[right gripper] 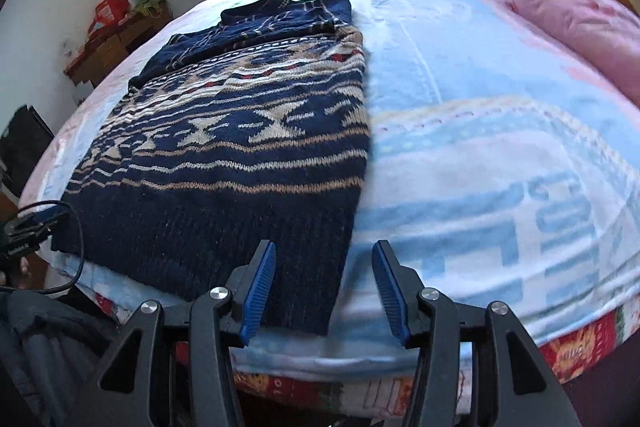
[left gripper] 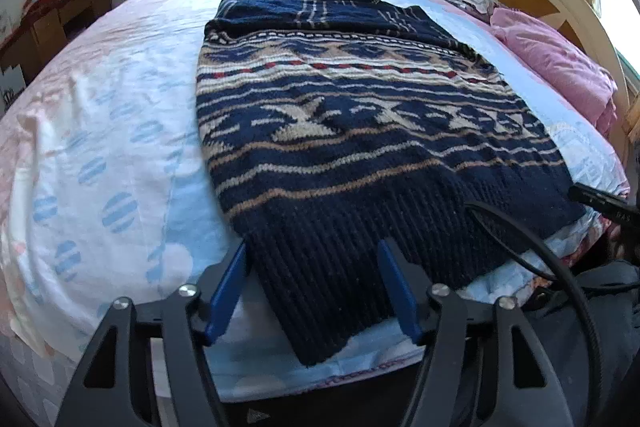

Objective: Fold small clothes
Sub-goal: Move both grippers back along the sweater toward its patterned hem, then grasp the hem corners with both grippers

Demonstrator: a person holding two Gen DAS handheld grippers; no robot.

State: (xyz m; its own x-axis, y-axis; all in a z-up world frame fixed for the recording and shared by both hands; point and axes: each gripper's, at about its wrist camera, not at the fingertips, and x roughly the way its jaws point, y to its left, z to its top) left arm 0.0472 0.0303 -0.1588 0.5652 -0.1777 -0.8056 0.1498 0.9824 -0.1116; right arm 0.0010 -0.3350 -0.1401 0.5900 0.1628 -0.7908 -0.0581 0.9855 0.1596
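Both jaws apart: left hand-held gripper (left gripper: 312,247) straddles sweater (left gripper: 344,131) hem, seemingly untouched; right hand-held gripper (right gripper: 324,247) at its corner.

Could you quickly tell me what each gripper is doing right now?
Left gripper: open, astride the navy patterned knit sweater hem.
Right gripper: open, holding nothing, astride the sweater's corner.

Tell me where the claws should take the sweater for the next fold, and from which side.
Probably the ribbed hem of the sweater, at its two near corners. It lies flat with sleeves folded in and the hem at the bed's near edge, so come from that edge: left claw and right claw each already straddle a corner.
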